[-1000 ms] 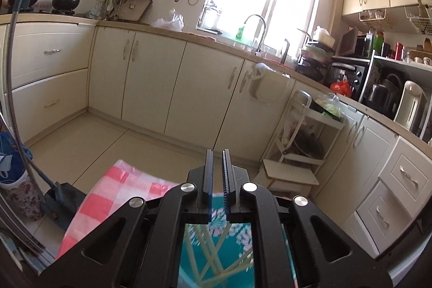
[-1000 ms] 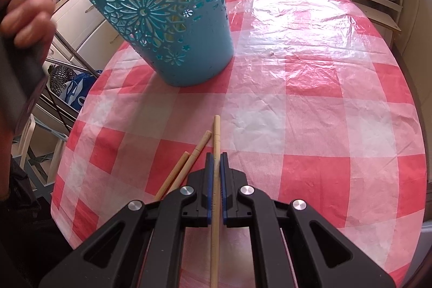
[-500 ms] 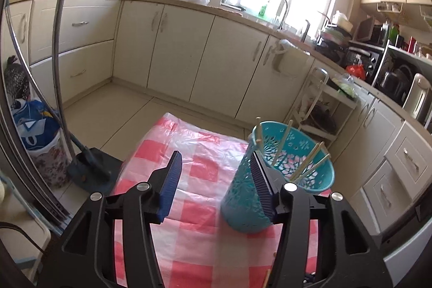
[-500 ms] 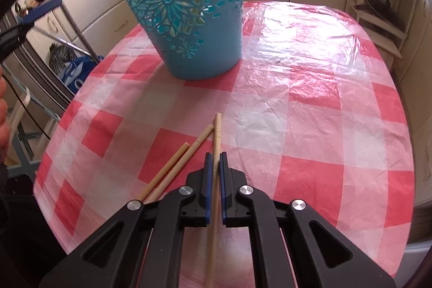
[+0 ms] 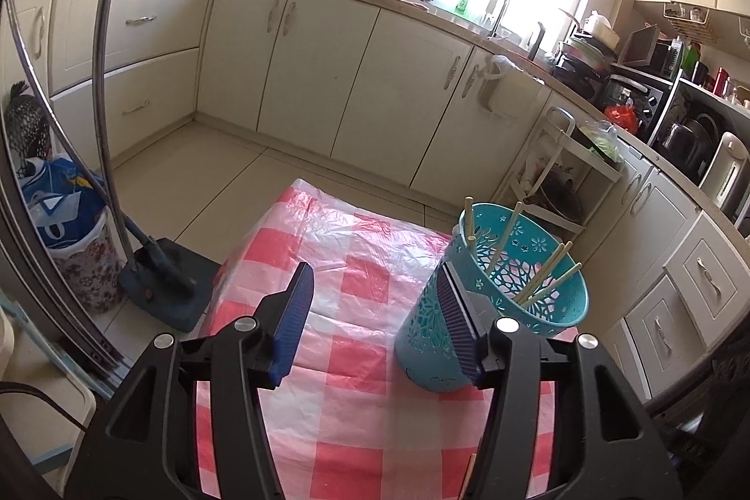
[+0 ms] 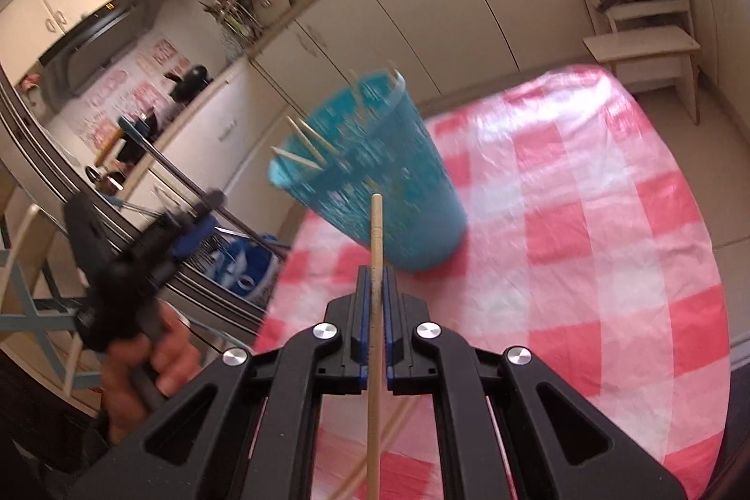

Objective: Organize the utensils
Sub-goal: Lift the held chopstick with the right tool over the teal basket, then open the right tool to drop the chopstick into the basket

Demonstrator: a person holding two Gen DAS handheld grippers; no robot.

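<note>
A teal perforated basket [image 5: 417, 340] stands on the red-and-white checked table [image 5: 365, 406] with several chopsticks [image 5: 543, 270] leaning inside. My left gripper [image 5: 375, 270] is open with only cloth showing between its pads; the basket sits just behind its right finger. My right gripper [image 6: 375, 272] is shut on a single wooden chopstick [image 6: 376, 228], held above the cloth, its tip pointing at the blurred basket [image 6: 408, 172]. Loose chopsticks [image 6: 391, 441] lie on the table under the right gripper. A hand [image 6: 140, 373] holds the other gripper at the left.
A dustpan with a long metal handle [image 5: 159, 279] and a bin with a blue bag [image 5: 70, 219] stand on the floor left of the table. A white step stool [image 6: 642, 50] and a rack trolley [image 5: 562, 181] stand past the far edge, before the cabinets.
My left gripper has opened and drawn back from over the basket, which now shows at its right. My right gripper has lifted its chopstick off the cloth and swung toward the basket.
</note>
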